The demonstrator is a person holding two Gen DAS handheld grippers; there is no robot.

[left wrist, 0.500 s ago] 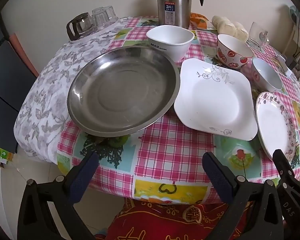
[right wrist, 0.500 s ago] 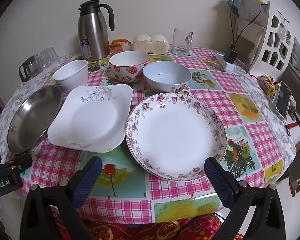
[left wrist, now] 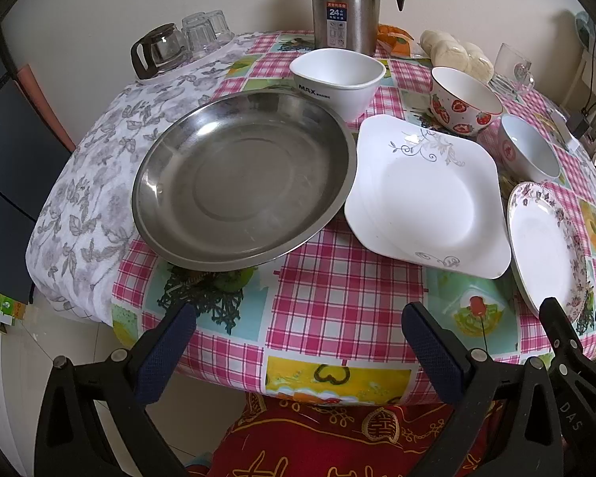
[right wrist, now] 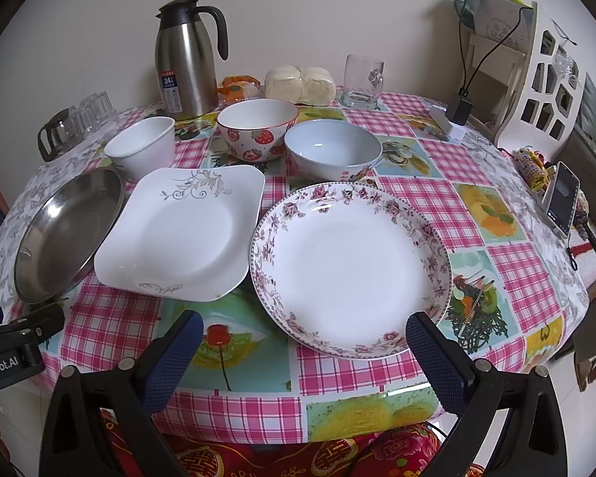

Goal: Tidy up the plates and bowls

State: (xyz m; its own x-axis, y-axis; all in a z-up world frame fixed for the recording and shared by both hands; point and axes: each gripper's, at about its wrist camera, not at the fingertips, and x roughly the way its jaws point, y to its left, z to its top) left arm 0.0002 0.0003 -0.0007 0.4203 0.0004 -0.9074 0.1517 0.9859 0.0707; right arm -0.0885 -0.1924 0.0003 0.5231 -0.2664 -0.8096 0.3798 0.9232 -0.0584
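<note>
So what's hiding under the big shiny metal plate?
A green fruit picture on the tablecloth peeks out from under the round steel plate at its near edge. The plate covers the rest, so anything else there can't be seen.

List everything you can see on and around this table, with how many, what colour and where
steel plate: 1, silver, near left
square plate: 1, white with grey vine print, middle front
floral plate: 1, white with pink flower rim, near right
white bowl: 1, behind the steel plate
strawberry bowl: 1, white with red berries, back middle
pale blue bowl: 1, behind the floral plate
thermos jug: 1, steel with black handle, back
glass mug: 1, clear, back right
glass pot: 1, clear, dark handle, back left
tumblers: several, clear, beside the pot
buns: a bag, pale, back
phone: 1, right edge
left gripper: open
right gripper: open
</note>
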